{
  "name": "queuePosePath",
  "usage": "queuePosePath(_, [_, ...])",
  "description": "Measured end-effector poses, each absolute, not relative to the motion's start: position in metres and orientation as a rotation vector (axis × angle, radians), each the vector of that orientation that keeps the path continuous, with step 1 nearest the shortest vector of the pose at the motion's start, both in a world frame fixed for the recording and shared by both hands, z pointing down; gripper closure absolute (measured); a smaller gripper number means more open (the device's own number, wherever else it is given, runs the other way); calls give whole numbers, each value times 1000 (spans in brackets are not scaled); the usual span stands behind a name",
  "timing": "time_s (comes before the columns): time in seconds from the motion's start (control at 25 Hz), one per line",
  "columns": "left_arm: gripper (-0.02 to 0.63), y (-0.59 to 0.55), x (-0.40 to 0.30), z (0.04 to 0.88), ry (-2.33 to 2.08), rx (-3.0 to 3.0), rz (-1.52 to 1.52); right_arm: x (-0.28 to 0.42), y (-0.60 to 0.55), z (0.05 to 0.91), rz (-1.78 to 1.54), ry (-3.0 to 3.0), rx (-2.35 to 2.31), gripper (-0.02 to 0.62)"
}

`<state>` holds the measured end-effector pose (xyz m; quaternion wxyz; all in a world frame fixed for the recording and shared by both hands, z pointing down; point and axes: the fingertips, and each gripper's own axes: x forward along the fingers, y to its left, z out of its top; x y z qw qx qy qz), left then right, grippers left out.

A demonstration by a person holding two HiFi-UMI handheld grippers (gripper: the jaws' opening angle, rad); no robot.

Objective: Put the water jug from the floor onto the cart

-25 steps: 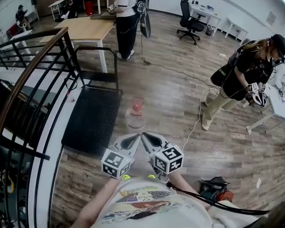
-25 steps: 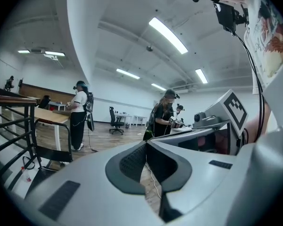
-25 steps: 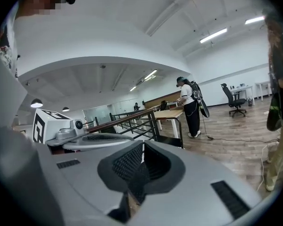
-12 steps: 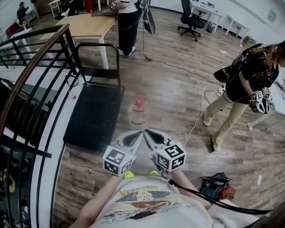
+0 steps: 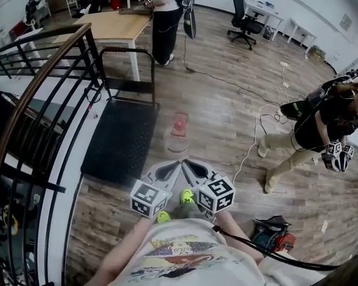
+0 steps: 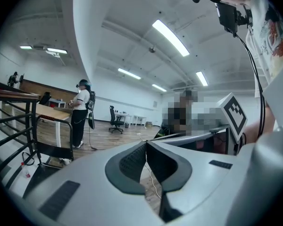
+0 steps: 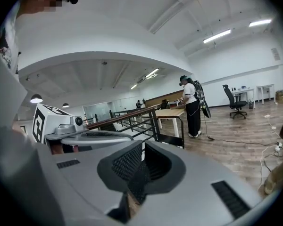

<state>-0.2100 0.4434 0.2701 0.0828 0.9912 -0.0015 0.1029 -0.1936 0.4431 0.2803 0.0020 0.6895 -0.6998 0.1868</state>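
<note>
A wood-plank floor (image 5: 227, 112) runs through a big open office, with a black stair railing (image 5: 42, 88) along my left. Nearest to me, my two hands sit low in front of my chest. The grippers are side by side, angled in so their tips nearly meet, and pointing forward just below level. My left gripper (image 5: 172, 168) has its jaws pressed together with nothing between them, and my right gripper (image 5: 191, 167) is closed and empty too. My green shoes (image 5: 186, 196) show just beneath them.

A little ahead of the tips, the water jug (image 5: 178, 134) stands upright on the floor with its red cap up. It is just to the right of the cart (image 5: 122, 142), a flat black platform with a handle at the far end. A white cable (image 5: 250, 148) trails across the boards to the right, near a person (image 5: 322, 118) who is bent over. Further off there is a wooden counter (image 5: 110, 25), a person standing beside it (image 5: 167, 11), and an office chair (image 5: 244, 19).

Neither gripper view shows the jug. The left gripper view shows its closed pads (image 6: 146, 147), the cart handle and my other gripper's marker cube (image 6: 233, 117). The right gripper view shows its meeting pads (image 7: 142, 149) and the railing at eye height.
</note>
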Motion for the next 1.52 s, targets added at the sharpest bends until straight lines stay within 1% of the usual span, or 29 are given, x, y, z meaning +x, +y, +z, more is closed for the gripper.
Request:
queuePosePath(0.2, [594, 431, -198, 272, -25, 2958, 332, -181, 430, 285, 610, -2198, 2164, 569])
queuePosePath(0.52, [593, 408, -159, 284, -4, 2925, 370, -142, 408, 299, 694, -2213, 2170, 569])
queuePosePath(1.08, [592, 352, -69, 300, -153, 2920, 416, -54, 349, 315, 705, -2302, 1963, 569])
queuePosePath(1.52, [592, 338, -9, 313, -235, 2907, 424, 5, 334, 330, 703, -2337, 1883, 569])
